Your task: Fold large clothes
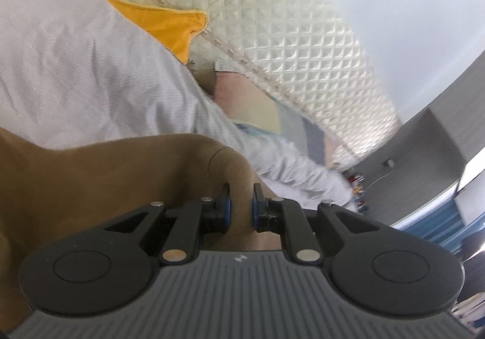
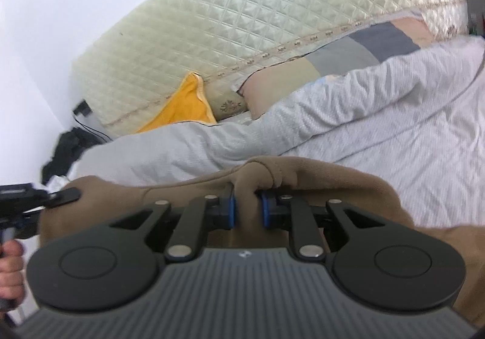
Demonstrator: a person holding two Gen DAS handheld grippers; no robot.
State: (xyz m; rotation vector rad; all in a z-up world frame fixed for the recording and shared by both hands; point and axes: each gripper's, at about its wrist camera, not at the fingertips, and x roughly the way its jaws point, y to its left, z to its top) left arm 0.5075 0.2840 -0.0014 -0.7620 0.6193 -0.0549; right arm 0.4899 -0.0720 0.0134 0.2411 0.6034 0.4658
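Brown garment [image 2: 303, 175], cream diamond-quilted headboard [image 2: 242, 20]

Your left claw [image 1: 241, 207] is black with blue pads and silver rivets; ribbed grey housing; right claw [image 2: 248, 208] matches.

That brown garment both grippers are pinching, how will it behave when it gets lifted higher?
The brown garment is probably floppy: it bunches between the right gripper pads and sags between the grips. It looks thick, so likely heavyish. The left gripper pinches only a fold, which might slip.
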